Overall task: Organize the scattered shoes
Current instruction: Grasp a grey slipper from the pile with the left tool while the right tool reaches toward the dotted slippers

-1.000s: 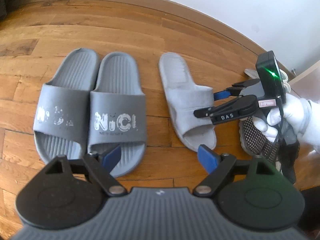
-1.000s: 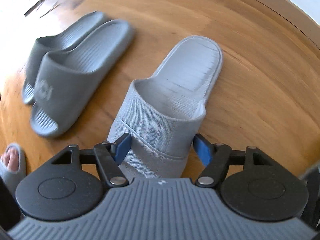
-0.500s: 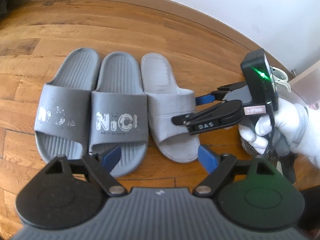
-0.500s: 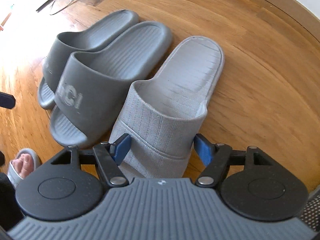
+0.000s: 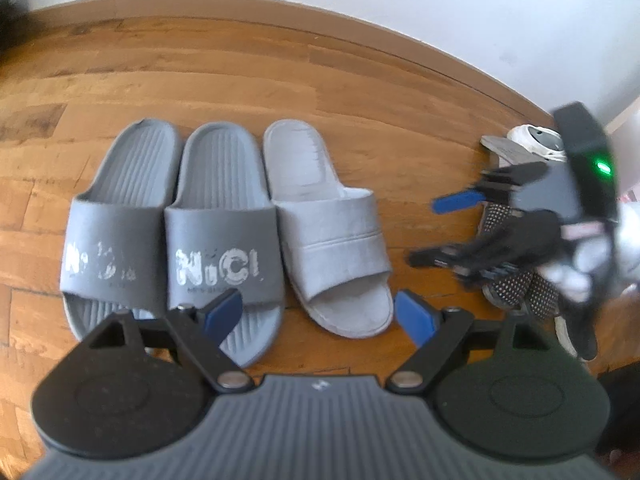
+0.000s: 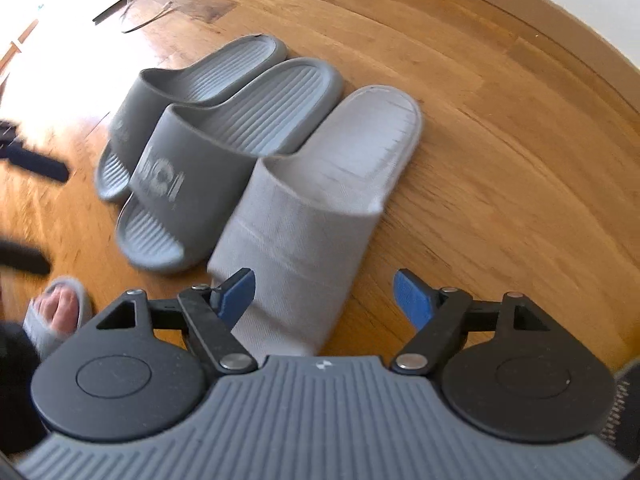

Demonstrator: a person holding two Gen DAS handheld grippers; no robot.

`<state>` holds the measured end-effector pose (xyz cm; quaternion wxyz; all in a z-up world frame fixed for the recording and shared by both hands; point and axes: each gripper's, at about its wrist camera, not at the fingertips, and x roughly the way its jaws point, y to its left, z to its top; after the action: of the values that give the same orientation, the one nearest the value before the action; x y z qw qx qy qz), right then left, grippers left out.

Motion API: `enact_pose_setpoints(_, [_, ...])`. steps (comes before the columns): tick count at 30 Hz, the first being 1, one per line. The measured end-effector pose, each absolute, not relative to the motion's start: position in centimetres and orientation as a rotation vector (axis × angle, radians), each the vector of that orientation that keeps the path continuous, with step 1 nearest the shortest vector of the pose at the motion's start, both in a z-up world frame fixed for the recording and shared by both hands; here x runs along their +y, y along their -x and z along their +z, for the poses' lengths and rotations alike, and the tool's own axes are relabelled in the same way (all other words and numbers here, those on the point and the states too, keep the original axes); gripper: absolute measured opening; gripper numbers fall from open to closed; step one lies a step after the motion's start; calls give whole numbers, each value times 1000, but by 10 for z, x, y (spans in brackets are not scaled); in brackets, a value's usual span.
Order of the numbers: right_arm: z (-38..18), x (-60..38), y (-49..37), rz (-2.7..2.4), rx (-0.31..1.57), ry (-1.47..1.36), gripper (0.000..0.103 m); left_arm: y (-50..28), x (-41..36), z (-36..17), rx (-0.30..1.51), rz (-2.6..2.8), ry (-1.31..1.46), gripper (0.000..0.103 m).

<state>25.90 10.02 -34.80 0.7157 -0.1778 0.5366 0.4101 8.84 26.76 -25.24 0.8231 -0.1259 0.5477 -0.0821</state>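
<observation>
Slippers: 2 dark grey slippers point(image 5: 172, 216) and 1 light grey slipper point(image 5: 332, 232) lie touching in a row on the wood floor point(image 5: 360, 88).
Writing: "NiCl" on the middle strap.
Left gripper point(image 5: 318, 316): fingers apart, empty.
Right gripper point(image 6: 324, 294): fingers apart, holding nothing, just above the light slipper's toe.
Room: bare floor up to the wall point(image 5: 400, 0).

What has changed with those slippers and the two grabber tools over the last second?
The right gripper slid the light grey fabric slipper leftward against the pair of dark grey rubber slides, then opened its fingers and drew back. The slides and the open left gripper stayed put.
</observation>
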Motion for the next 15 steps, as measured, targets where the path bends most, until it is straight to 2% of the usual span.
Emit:
enact_pose_setpoints(4, [-325, 48, -244, 929, 1183, 476, 79, -96, 250, -250, 1155, -214, 199, 83])
enact_pose_setpoints(7, [-311, -5, -235, 908, 1246, 488, 81, -107, 230, -250, 1152, -268, 128, 83])
enact_pose_setpoints(11, [-293, -86, -211, 866, 1318, 471, 87, -128, 171, -248, 1106, -433, -62, 84])
enact_pose_setpoints(15, [-289, -148, -192, 801, 1285, 450, 91, -143, 42, -243, 822, -683, -442, 84])
